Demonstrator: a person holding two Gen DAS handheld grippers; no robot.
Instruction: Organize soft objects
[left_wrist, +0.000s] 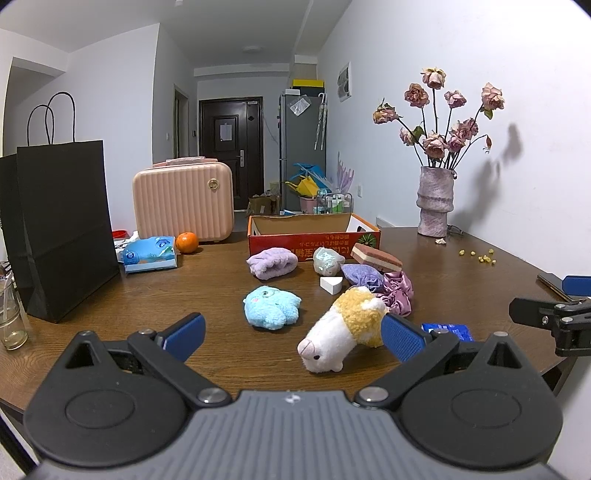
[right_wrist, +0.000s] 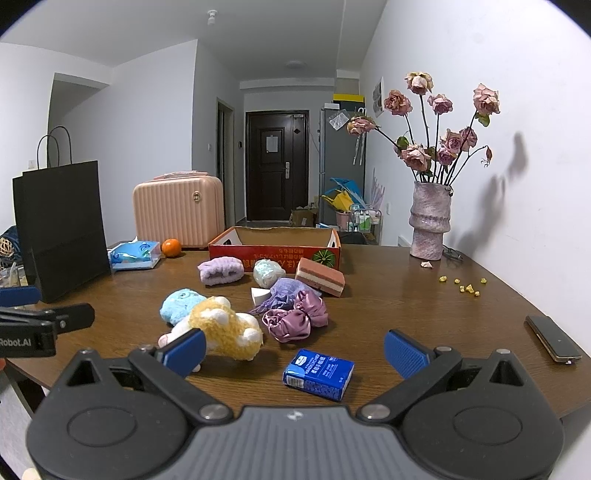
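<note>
The left gripper (left_wrist: 293, 338) stands with its blue pads spread wide and nothing clasped; the yellow-and-white plush (left_wrist: 341, 328) lies on its side just ahead, toward the right-hand pad, which seems to brush its yellow back, though the fisheye view leaves contact uncertain. Ahead of the left-hand pad sits the blue plush (left_wrist: 271, 306). The right gripper (right_wrist: 293, 356) is likewise released, jaws apart, with a blue tissue pack (right_wrist: 318, 373) lying between them on the wooden table (right_wrist: 424, 295); its white label is too small to read. Beyond the right jaws comes the pink satin scrunchie (right_wrist: 295, 319), then a purple mesh pouch (right_wrist: 282, 293), a white wedge sponge (right_wrist: 258, 295), a pale crinkled bundle (right_wrist: 267, 272), a lilac fuzzy headband (right_wrist: 220, 271) and a layered pink sponge (right_wrist: 319, 277) leaning at the red cardboard box (right_wrist: 273, 254), whose printed characters appear upside down. At the left edge of the right wrist view, the other gripper's body reads "Robot.AI". Far right of the jaws lies a phone (right_wrist: 553, 338); farther back stands a vase of dried roses (right_wrist: 430, 221).
</note>
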